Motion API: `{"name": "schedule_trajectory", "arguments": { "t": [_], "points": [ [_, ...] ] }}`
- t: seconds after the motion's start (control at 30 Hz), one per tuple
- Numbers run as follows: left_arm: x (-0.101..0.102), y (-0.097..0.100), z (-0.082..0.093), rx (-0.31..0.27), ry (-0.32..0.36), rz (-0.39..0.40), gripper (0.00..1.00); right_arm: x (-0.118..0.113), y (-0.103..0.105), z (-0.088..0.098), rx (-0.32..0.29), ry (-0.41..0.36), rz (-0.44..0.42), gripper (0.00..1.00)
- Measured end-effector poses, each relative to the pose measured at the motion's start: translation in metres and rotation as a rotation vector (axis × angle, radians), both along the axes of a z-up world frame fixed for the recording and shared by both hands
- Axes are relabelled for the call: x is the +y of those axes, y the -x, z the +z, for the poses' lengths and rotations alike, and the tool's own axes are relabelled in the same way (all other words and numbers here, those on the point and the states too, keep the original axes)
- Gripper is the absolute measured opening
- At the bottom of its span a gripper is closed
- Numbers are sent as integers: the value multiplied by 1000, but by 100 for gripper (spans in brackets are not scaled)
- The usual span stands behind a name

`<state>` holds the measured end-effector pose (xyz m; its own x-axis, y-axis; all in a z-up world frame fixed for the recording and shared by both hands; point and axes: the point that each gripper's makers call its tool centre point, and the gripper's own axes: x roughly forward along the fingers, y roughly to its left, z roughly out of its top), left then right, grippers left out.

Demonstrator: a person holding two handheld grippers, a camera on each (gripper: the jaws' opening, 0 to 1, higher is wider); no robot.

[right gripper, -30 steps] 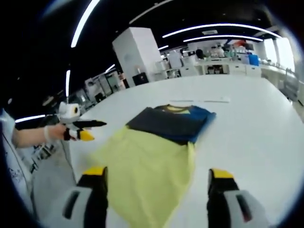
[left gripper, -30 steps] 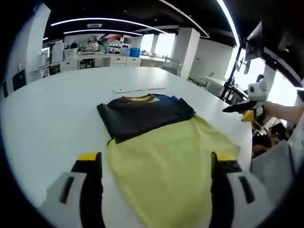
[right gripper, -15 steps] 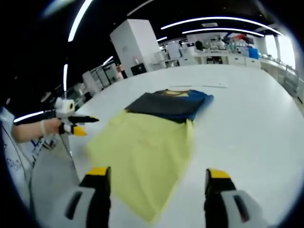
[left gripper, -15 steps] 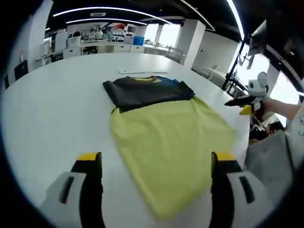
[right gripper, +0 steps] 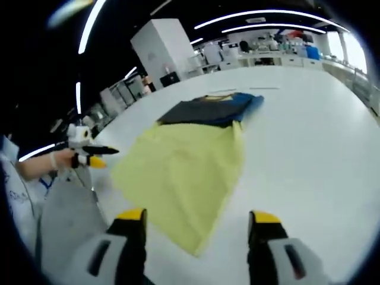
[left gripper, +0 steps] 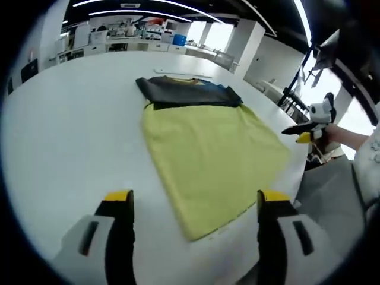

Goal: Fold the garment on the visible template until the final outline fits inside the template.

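The left claw [left gripper: 189,202] hangs above the near edge of the white worktop [left gripper: 65,119] with its two yellow-tipped jaws spread wide and nothing between them. The right claw [right gripper: 195,219] is the same: jaws wide apart, empty, above the near edge of the worktop [right gripper: 309,136].

Each claw also comes into the other's view. In the left gripper view the right claw [left gripper: 304,132] sits off the worktop's right edge, held in a hand [left gripper: 341,138]; its dark jaws with yellow tips look close together there, but it is small and hard to read. In the right gripper view the left claw [right gripper: 95,155] sits off the worktop's left edge, held by a hand [right gripper: 44,165], equally small.

Ahead of both claws lies the yellow sheet [left gripper: 208,154], flat on the worktop, one corner reaching toward the near edge between the jaws [right gripper: 184,172]. At its far end, touching and partly overlapping it, lies the folded garment [left gripper: 187,92], dark on top with blue at its right side and a yellow neckline; in the right gripper view the garment [right gripper: 208,110] shows the same. Just beyond it, toward the far edge, lies a thin white strip [left gripper: 181,73].

Beyond the worktop stand a white pillar [right gripper: 160,50], desks and ceiling light strips
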<state>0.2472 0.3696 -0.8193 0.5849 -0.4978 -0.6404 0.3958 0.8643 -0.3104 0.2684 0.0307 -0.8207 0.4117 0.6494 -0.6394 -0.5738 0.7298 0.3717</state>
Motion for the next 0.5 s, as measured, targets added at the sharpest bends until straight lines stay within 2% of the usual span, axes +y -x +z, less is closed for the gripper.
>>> {"name": "schedule_trajectory", "arguments": {
  "t": [0.17, 0.27, 0.43, 0.5],
  "points": [
    [10, 3, -5, 15, 12, 26, 73, 0, 7, -5, 31, -10, 7, 61],
    [7, 8, -7, 40, 20, 26, 66, 2, 10, -4, 37, -18, 12, 59],
    [9, 12, -10, 69, 50, 58, 49, 2, 16, -6, 54, -25, 25, 52],
    [10, 16, -11, 87, 52, 67, 44, 4, 20, -5, 64, -41, 34, 45]
  ]
}}
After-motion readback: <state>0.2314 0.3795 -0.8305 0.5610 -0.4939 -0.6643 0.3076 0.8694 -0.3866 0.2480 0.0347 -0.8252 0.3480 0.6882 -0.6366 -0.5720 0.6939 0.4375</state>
